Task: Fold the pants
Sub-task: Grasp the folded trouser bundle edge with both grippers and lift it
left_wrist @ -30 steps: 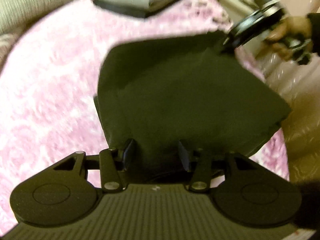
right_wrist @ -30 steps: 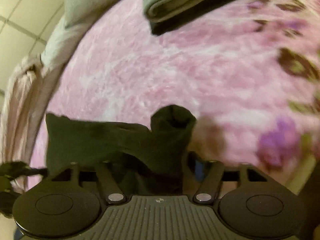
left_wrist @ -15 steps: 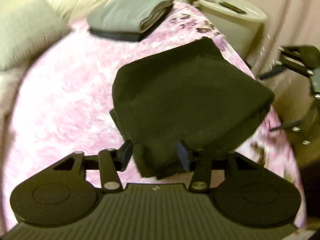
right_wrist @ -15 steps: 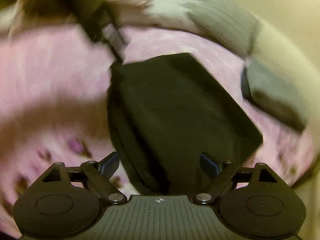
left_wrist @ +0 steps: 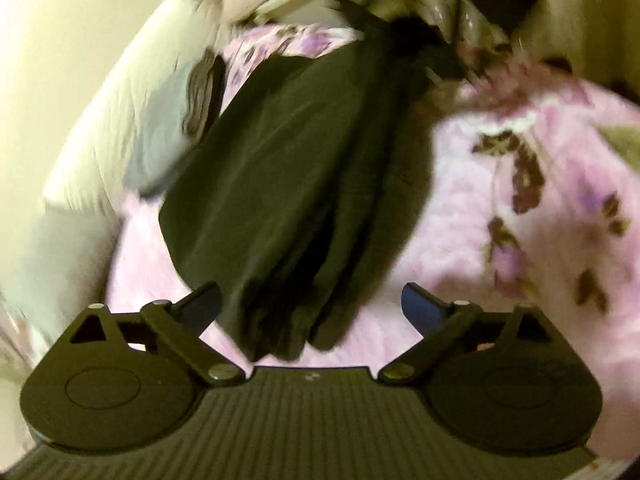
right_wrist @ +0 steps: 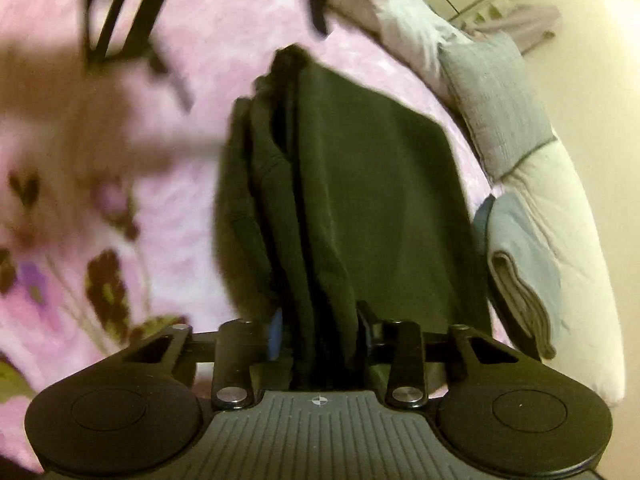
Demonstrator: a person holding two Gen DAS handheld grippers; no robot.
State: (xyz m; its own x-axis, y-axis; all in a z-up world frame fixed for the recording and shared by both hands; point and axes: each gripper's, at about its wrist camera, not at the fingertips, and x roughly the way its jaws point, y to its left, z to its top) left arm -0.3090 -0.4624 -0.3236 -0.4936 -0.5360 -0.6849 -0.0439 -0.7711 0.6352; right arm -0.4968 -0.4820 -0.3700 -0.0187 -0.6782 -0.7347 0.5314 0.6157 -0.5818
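The dark folded pants lie in a thick bundle on the pink floral blanket. My left gripper is open, its fingers spread wide on either side of the bundle's near end without touching it. In the right wrist view the pants stretch away from the camera, and my right gripper is shut on their stacked near edge. The left gripper shows as a dark blur at the top left of that view. The picture is motion-blurred.
A folded grey garment lies beside the pants at the blanket's edge, also seen in the left view as the grey garment. A grey pillow and white bedding border that side. The pink blanket spreads on the other side.
My left gripper has opened and let go of the pants. My right gripper, open half a second ago, has shut on the bundle's edge. Both views have swung round.
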